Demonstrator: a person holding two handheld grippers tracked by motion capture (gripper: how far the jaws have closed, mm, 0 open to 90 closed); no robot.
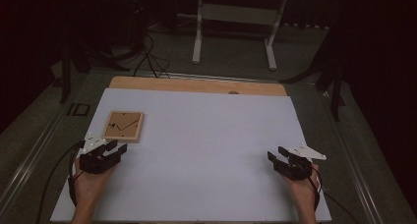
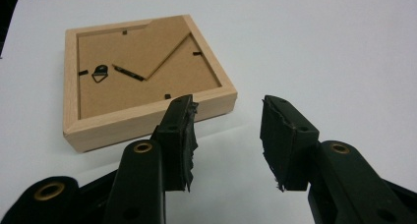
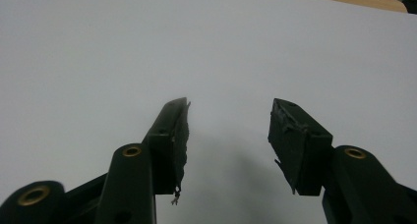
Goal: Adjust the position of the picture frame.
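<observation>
Left tool point(image 1: 117, 148) gapes wide just beside the back-up picture frame point(image 1: 124, 126) near the bench's point(image 1: 206, 135) left edge, apparently lining up a grab, while right tool point(image 1: 275, 154) waits open near the right edge.

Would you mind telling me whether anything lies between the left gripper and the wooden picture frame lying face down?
Nothing visible does. The left gripper, jaws open, sits just short of the square light-wood picture frame, with only bare white table surface between them.
</observation>
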